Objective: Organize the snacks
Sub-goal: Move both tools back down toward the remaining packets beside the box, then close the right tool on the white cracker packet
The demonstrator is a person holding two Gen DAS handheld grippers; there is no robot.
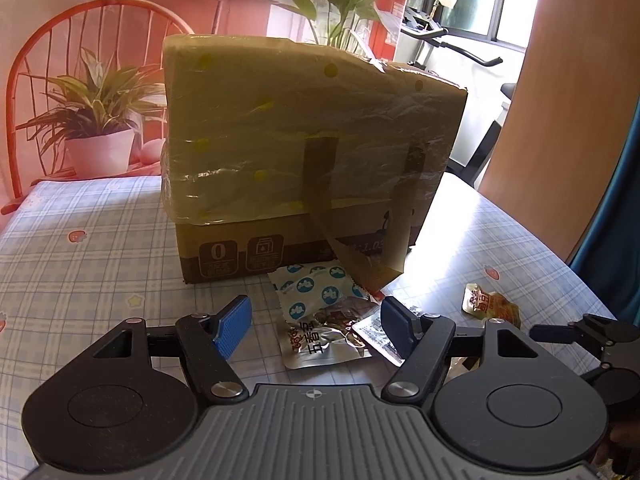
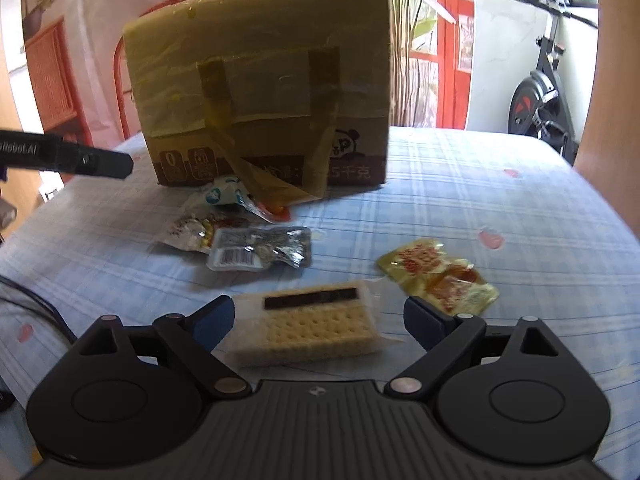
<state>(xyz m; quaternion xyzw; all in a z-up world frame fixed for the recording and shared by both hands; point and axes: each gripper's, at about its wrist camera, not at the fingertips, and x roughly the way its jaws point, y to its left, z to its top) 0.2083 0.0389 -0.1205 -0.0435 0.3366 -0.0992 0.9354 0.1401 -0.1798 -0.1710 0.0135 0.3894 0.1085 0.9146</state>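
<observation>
Several snack packets lie on a checked tablecloth in front of a taped cardboard box. My left gripper is open above a silver packet, with a blue-and-white packet just beyond it. A yellow packet lies to the right. In the right wrist view, my right gripper is open around a clear-wrapped cracker pack, which lies flat on the cloth. Its right pad stands clear of the pack. The yellow packet and a silver barcode packet lie further out, before the box.
An orange chair and a potted plant stand behind the table at the left. An exercise bike stands at the far right. One black finger of the left gripper reaches in from the left in the right wrist view.
</observation>
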